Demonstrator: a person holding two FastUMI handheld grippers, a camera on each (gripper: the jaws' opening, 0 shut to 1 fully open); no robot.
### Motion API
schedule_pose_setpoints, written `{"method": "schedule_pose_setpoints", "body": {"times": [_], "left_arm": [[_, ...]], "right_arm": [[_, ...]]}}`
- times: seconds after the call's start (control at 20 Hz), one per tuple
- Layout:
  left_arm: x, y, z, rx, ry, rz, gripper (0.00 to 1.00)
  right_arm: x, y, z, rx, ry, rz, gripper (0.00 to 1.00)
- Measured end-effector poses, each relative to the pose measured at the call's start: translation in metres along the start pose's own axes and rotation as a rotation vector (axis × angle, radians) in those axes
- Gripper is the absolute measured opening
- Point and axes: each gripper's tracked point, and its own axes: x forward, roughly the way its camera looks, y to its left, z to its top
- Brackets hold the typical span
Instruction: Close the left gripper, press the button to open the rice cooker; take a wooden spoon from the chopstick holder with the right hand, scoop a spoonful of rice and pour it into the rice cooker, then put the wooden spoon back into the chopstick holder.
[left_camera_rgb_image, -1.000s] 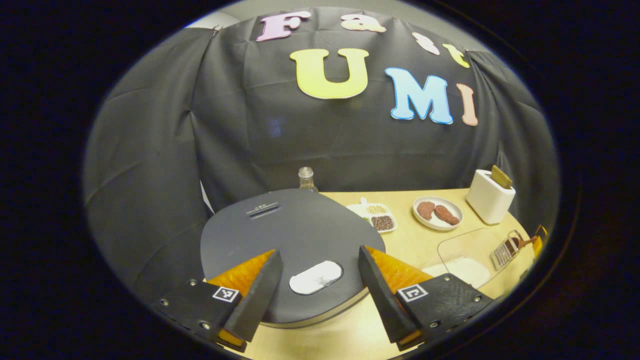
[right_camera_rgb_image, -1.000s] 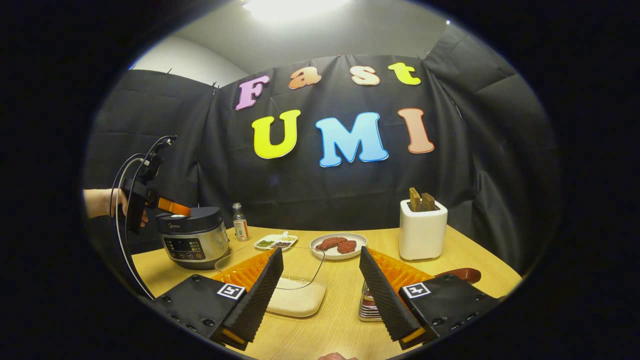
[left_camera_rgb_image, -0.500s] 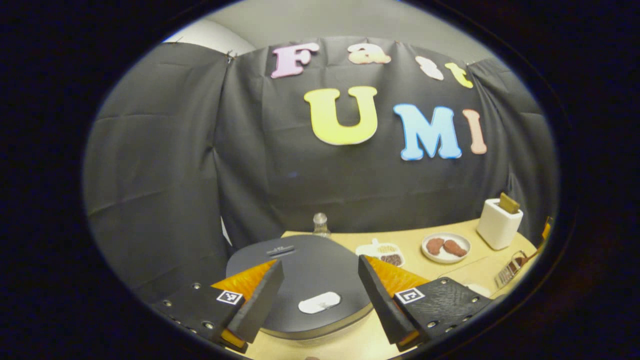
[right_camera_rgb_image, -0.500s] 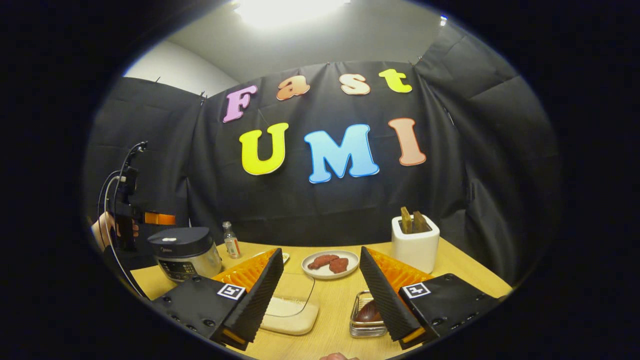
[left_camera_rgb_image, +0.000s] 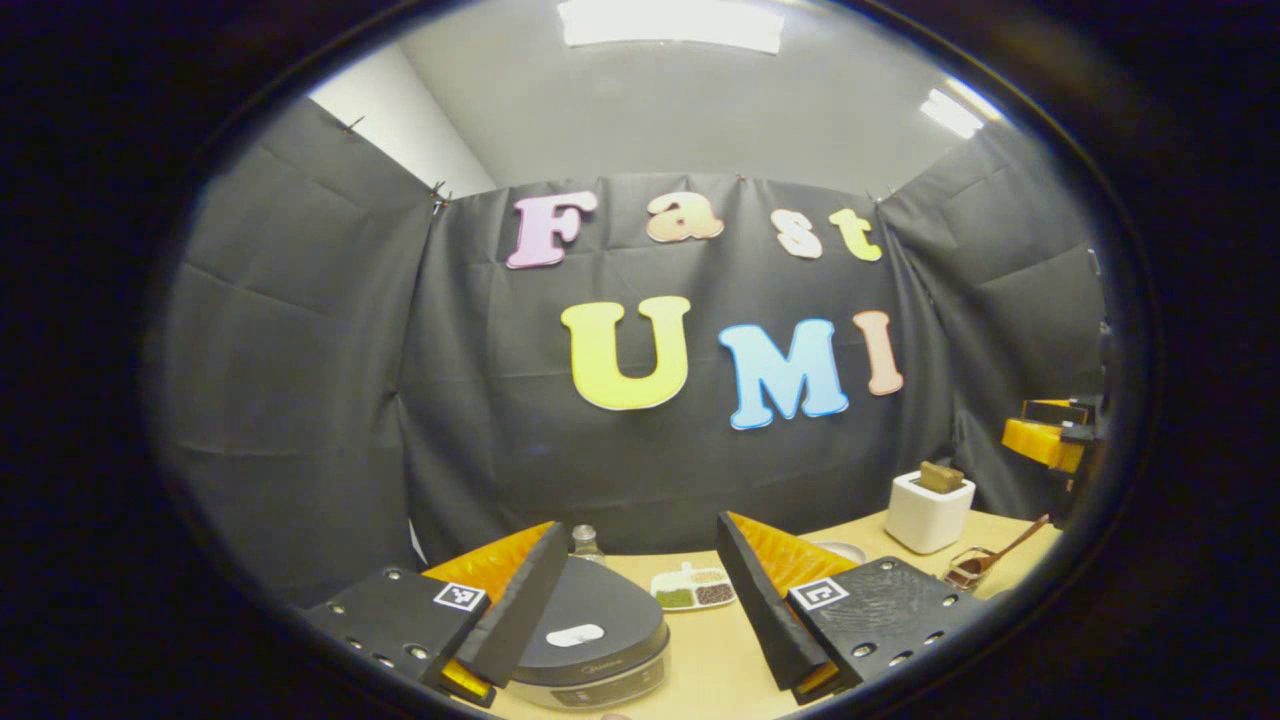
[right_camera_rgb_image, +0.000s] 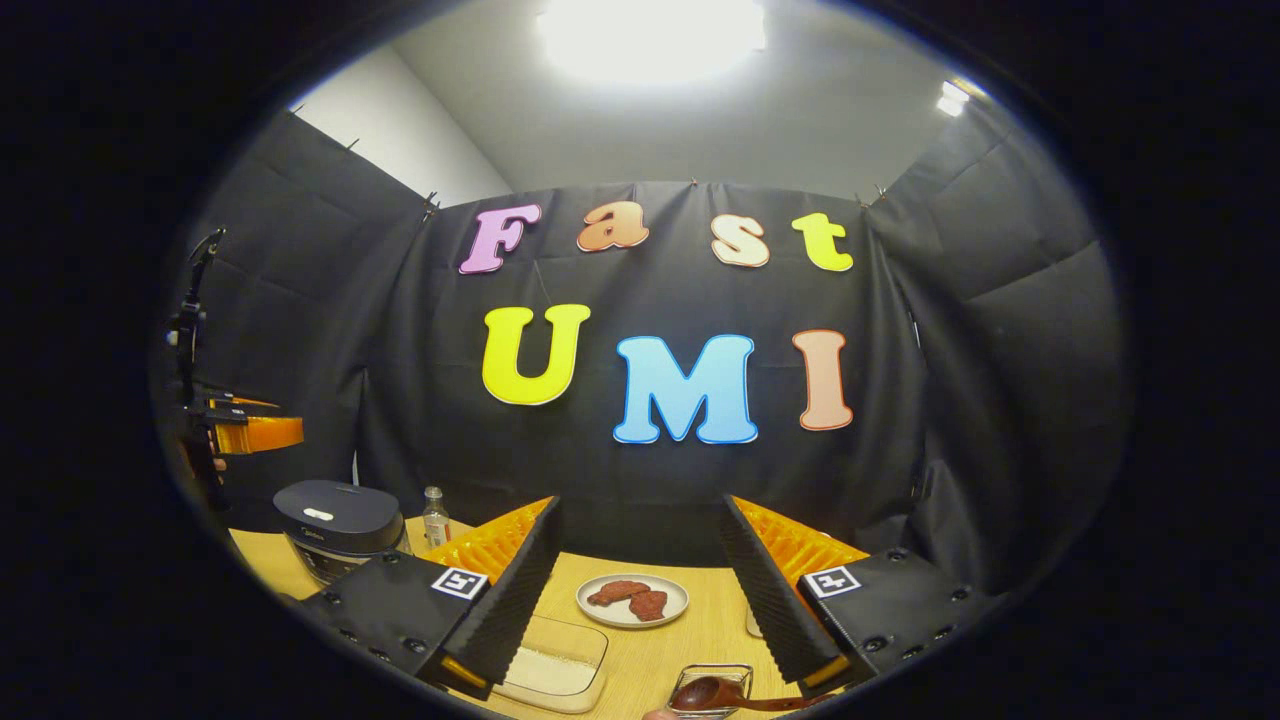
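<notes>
Your left gripper (left_camera_rgb_image: 640, 600) is up in the air above the table (left_camera_rgb_image: 720, 650), fingers spread wide with nothing between them. The rice cooker (left_camera_rgb_image: 590, 640) sits right below it at the table's left edge, lid down, with the pale button (left_camera_rgb_image: 575, 634) on top of the lid untouched. Behind the cooker at the back edge there's a small bottle (left_camera_rgb_image: 585, 542), and just to its right a little divided dish of beans (left_camera_rgb_image: 693, 590).

Your right gripper (right_camera_rgb_image: 640, 600) is the same story: raised, jaws wide apart, empty. In the right gripper view the wooden spoon (right_camera_rgb_image: 730, 695) lies with its bowl in the clear holder (right_camera_rgb_image: 712, 690) near the front edge of the table, handle running off to the right, just under and between your fingers. To the left of it is the clear tray of rice (right_camera_rgb_image: 555, 670), also near the front edge. A white plate with two reddish pieces of food (right_camera_rgb_image: 632, 598) sits in the middle of the table, farther back.

In the left gripper view, a white toaster-looking box (left_camera_rgb_image: 928, 508) stands toward the back right corner, with the spoon's handle sticking up near the right edge just in front of it.

You can also spot the left gripper at the left of the right gripper view, hanging well above the cooker.
</notes>
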Motion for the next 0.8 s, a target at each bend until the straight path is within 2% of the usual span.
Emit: {"method": "schedule_pose_setpoints", "body": {"times": [0.1, 0.15, 0.25, 0.3, 0.6, 0.7, 0.8], "left_arm": [[-0.003, -0.015, -0.001, 0.0, 0.002, -0.028, 0.95], [-0.004, -0.023, 0.0, -0.013, 0.005, -0.046, 0.93], [-0.002, -0.029, 0.0, -0.023, 0.01, -0.064, 0.93], [-0.001, -0.029, 0.001, -0.02, 0.008, -0.062, 0.93], [-0.003, -0.036, -0.002, -0.007, 0.015, -0.064, 0.92], [-0.004, -0.034, -0.007, -0.011, 0.019, -0.06, 0.93], [-0.003, -0.036, -0.008, -0.015, 0.023, -0.056, 0.92]], "right_arm": [[-0.003, -0.003, -0.002, -0.018, 0.011, -0.017, 0.99], [-0.005, -0.003, -0.004, -0.02, 0.017, -0.015, 0.96], [-0.008, -0.005, -0.007, -0.02, 0.032, -0.013, 0.96], [-0.009, -0.01, -0.008, -0.021, 0.036, -0.019, 0.99], [-0.015, -0.021, -0.009, -0.023, 0.039, -0.04, 0.96], [-0.018, -0.022, -0.01, -0.024, 0.039, -0.04, 1.0], [-0.019, -0.022, -0.015, -0.023, 0.044, -0.041, 0.96]]}}
